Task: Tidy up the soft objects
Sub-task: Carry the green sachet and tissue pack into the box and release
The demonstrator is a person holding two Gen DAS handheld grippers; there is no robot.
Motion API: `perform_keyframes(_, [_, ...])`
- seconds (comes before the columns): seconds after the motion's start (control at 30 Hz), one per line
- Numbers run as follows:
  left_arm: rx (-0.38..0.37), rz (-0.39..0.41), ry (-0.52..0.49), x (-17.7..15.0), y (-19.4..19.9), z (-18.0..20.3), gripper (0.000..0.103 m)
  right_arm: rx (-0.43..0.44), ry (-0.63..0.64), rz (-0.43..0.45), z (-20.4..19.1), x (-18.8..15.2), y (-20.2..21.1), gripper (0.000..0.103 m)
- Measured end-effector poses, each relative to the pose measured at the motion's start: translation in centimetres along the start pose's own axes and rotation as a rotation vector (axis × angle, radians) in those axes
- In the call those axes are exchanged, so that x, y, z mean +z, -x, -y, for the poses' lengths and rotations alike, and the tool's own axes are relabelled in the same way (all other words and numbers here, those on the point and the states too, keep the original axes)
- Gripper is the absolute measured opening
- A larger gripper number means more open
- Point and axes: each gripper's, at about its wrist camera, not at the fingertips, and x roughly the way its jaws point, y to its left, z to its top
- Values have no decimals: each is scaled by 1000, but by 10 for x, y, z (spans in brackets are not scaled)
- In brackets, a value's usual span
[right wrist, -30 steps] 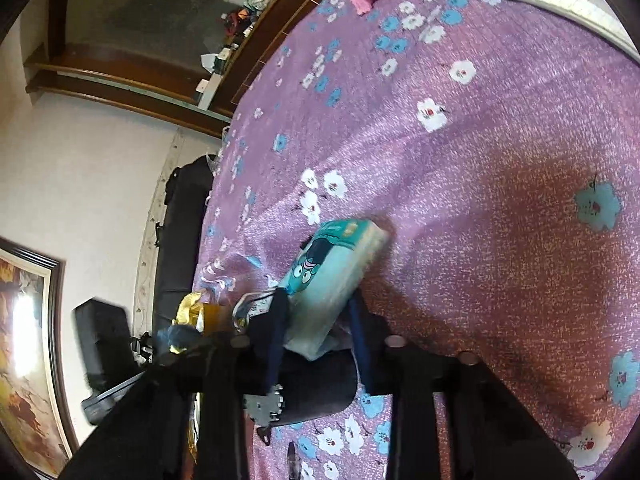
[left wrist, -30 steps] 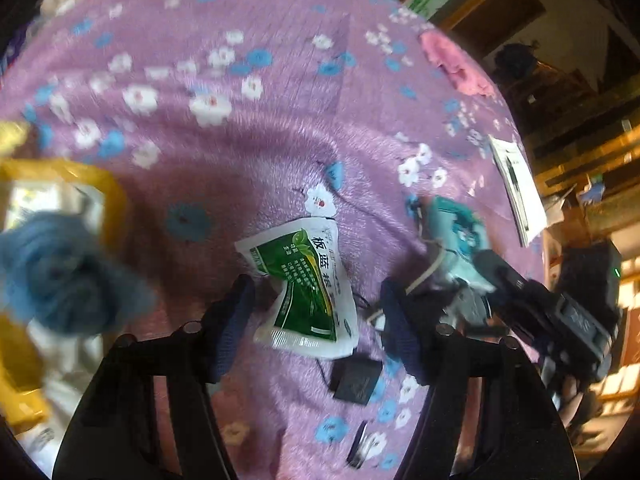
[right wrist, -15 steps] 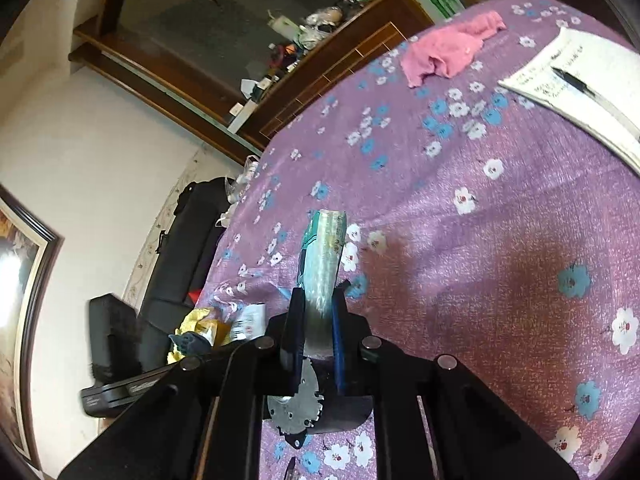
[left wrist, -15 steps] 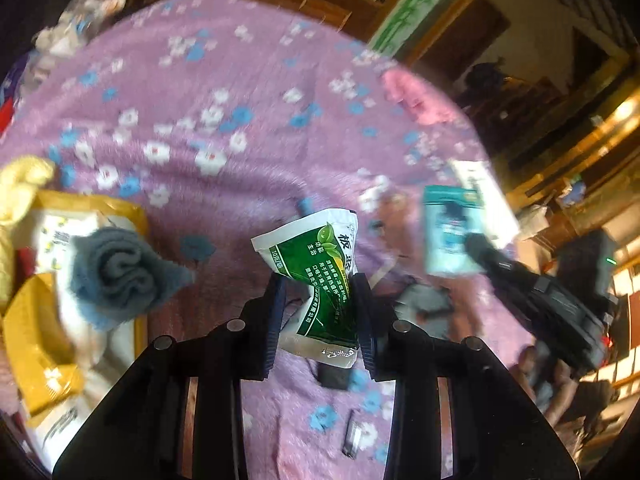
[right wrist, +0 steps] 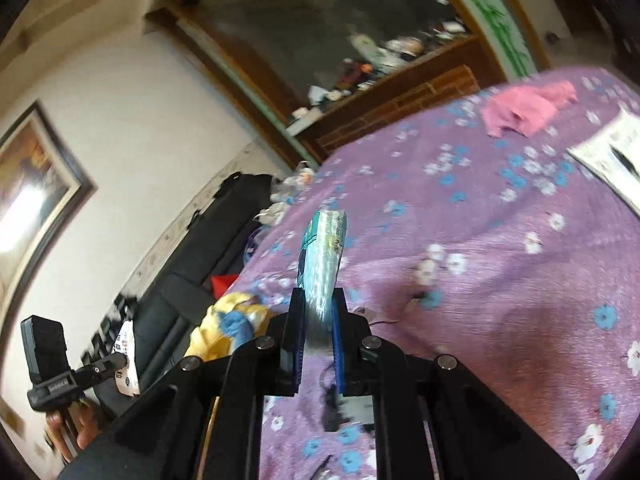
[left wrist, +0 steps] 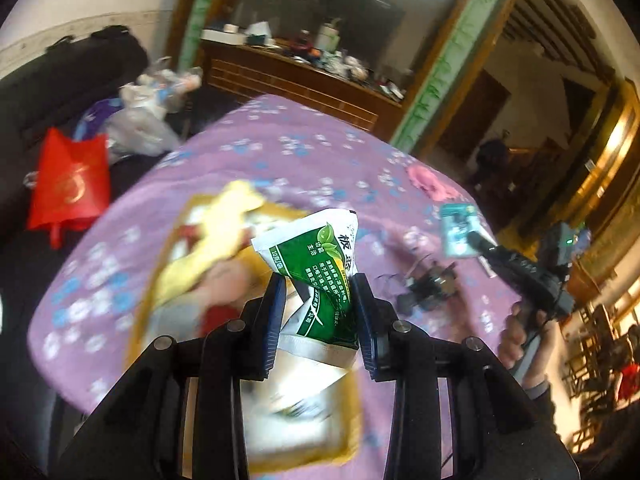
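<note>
My left gripper (left wrist: 320, 312) is shut on a green and white sachet (left wrist: 320, 276) and holds it in the air above a yellow-rimmed box (left wrist: 168, 264) of soft items, with a yellow cloth (left wrist: 224, 224) hanging over the box. My right gripper (right wrist: 316, 332) is shut on a teal tissue pack (right wrist: 322, 256), held edge-up above the purple flowered tablecloth (right wrist: 500, 280). The tissue pack also shows in the left wrist view (left wrist: 458, 234). The left gripper with the sachet shows at the lower left of the right wrist view (right wrist: 124, 354).
A pink cloth (right wrist: 524, 108) lies at the far side of the table. A white paper with a pen (right wrist: 612, 152) lies at the right. A small black device with cables (left wrist: 428, 288) lies mid-table. A red bag (left wrist: 68, 188) and plastic bags lie on the dark sofa.
Both grippers closed on their items and lifted them off the cloth. The left one has swung left with the sachet to above the yellow box. The views have tilted up toward the room.
</note>
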Motion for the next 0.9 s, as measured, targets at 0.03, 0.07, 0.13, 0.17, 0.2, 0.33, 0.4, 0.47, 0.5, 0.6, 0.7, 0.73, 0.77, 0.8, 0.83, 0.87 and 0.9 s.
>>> perform_keyframes(0.03, [0,0,17,-7,5,-11,33,3,0,-8,-9,-4,0,10])
perform_keyframes(0.07, [-8,-2,27,-14,6,-17,33,25,-3,-17,-20,-8,-1,10])
perform_keyframes(0.13, [-8,-4,33,-26,9,-28,33,87,-2,-40,-41,-20,-4,10])
perform_keyframes(0.17, [-6,-8,38,-31,9,-32,33,112,1,-51,-53,-28,-5,10])
perform_keyframes(0.2, [-8,-20,43,-35,6,-35,33,149,12,-65,-72,-40,-9,10])
perform_keyframes(0.33, [-13,-59,40,-44,-9,-38,33,217,43,-132,-123,-75,-35,10])
perform_keyframes(0.4, [7,-61,5,-49,-16,-37,33,211,77,-167,-143,-89,-51,10])
perform_keyframes(0.47, [16,-78,-5,-54,-24,-39,33,163,99,-217,-156,-106,-74,10])
perform_keyframes(0.5, [24,-96,-5,-57,-32,-42,34,157,98,-231,-158,-110,-80,10])
perform_keyframes(0.6, [60,-80,-22,-68,-42,-47,34,53,142,-253,-165,-124,-101,14])
perform_keyframes(0.7, [59,-54,-7,-75,-36,-48,46,16,155,-244,-168,-131,-99,21])
perform_keyframes(0.73, [64,-50,6,-77,-35,-49,55,19,149,-245,-167,-132,-98,24])
perform_keyframes(0.77, [78,-42,8,-78,-33,-49,58,18,144,-245,-167,-132,-96,28])
perform_keyframes(0.8, [96,-23,-1,-80,-29,-48,58,5,143,-239,-167,-134,-93,33])
perform_keyframes(0.83, [114,-4,-13,-80,-25,-46,58,1,138,-234,-166,-135,-90,34])
perform_keyframes(0.87, [127,7,-19,-81,-22,-45,59,-2,134,-229,-167,-136,-87,37])
perform_keyframes(0.9, [140,15,-22,-82,-19,-44,62,-2,129,-226,-167,-138,-83,40])
